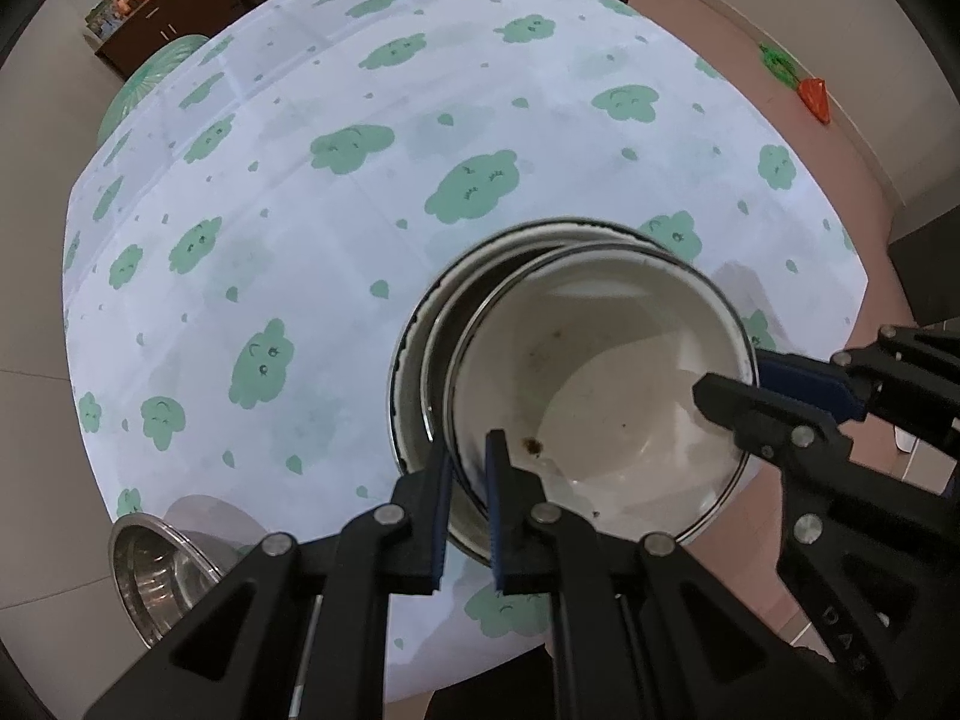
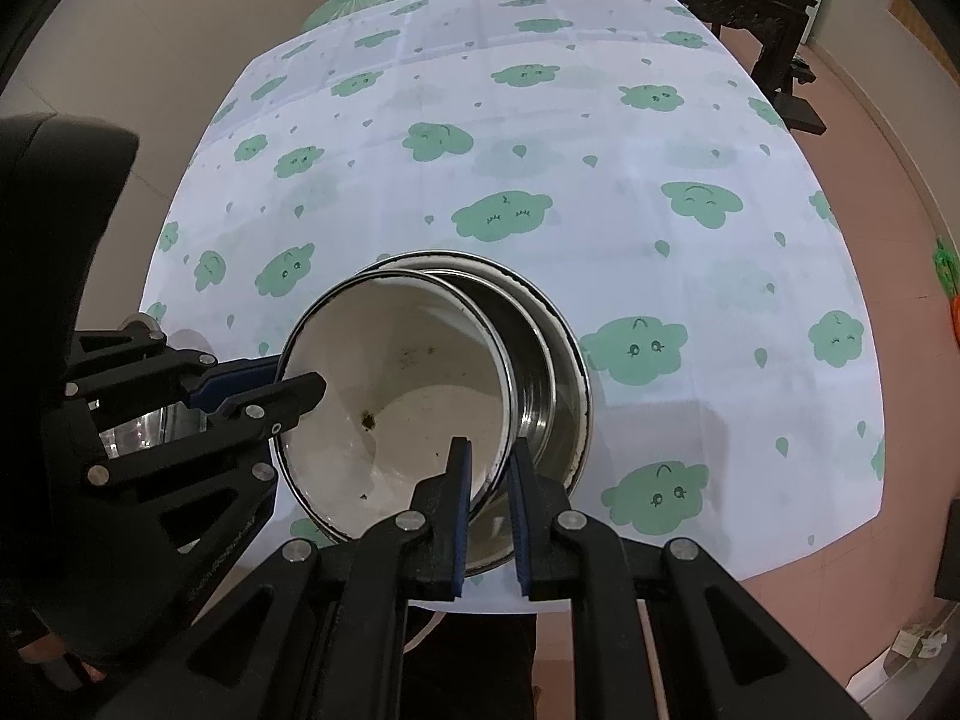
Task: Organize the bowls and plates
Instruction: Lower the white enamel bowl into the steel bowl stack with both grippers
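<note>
Table: covered with a white cloth printed with green smiling clouds [image 1: 360,252]; pinkish floor around it.
Held item: round white enamel bowl with a thin dark rim [image 1: 606,384], tilted, a few brown specks inside; it sat partly inside the bowl below.
Stack below: shiny steel bowl [image 2: 540,372] nested in a wider white dish with a dark rim [image 2: 579,396], standing on the cloth near the table's near edge.
Left gripper [image 1: 467,504]: black two-finger claw with blue pads, clamped on the enamel bowl's rim — one pad inside the wall, one outside.
Right gripper [image 2: 489,516]: same build, also clamped on that bowl's rim at the opposite side; inner pad against the white wall, outer pad outside it.
Cross-view: each claw showed in the other's camera, biting the rim from the side.
Other ware: a separate empty stainless steel bowl [image 1: 159,570] stood at the table's near-left corner, well apart from the stack.
Person: a hand in a dark glove [image 2: 42,648] — bottom-left of the right wrist view.
</note>
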